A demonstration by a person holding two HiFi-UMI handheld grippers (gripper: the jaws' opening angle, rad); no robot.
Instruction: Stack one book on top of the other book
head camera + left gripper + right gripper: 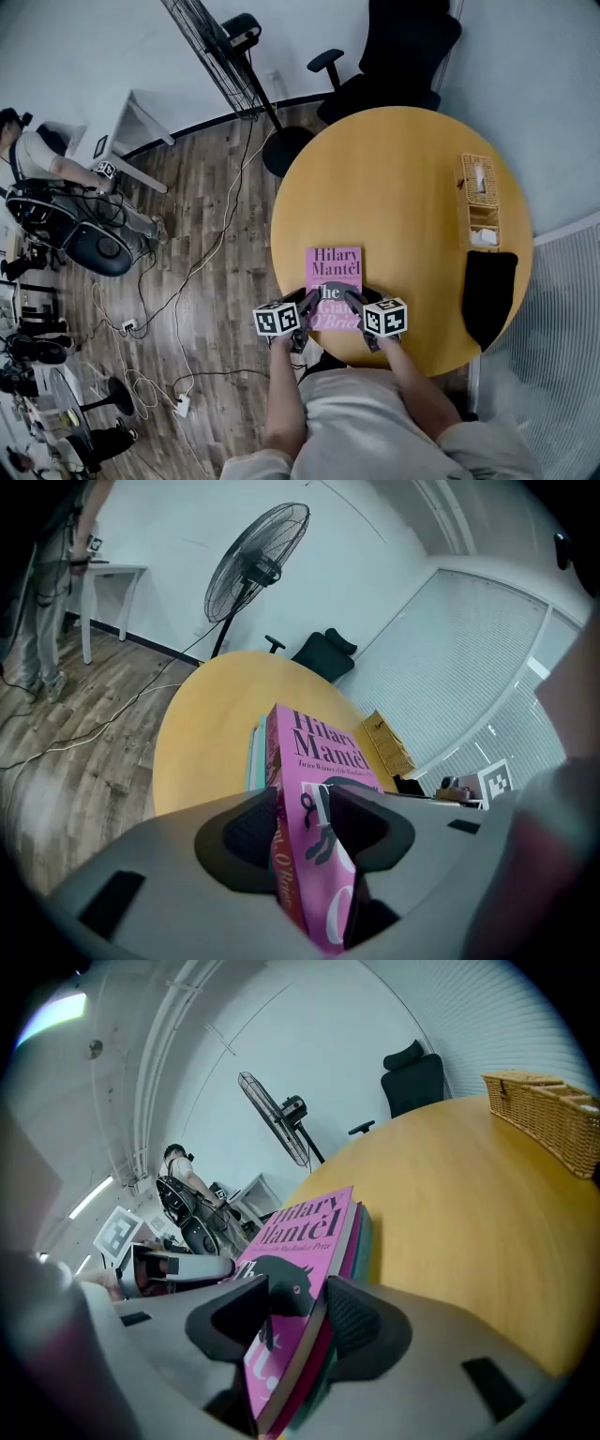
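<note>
A pink paperback [334, 277] lies flat near the front edge of the round yellow table [403, 178], on top of a teal-edged book [362, 1232] that peeks out beneath it. The teal book's edge [253, 750] also shows beside the pink book [319, 752] in the left gripper view. My left gripper [307, 302] is at the pink book's near left corner, and my right gripper [356, 302] at its near right corner. In both gripper views the jaws press on the pink book [305, 1232]. Whether the right jaws also take in the teal book I cannot tell.
A wicker basket [481, 199] stands at the table's right side, with a black cloth-like thing [487, 291] near it. A black office chair [394, 56] and a standing fan [234, 56] are behind the table. A person [37, 159] stands far left among cables on the floor.
</note>
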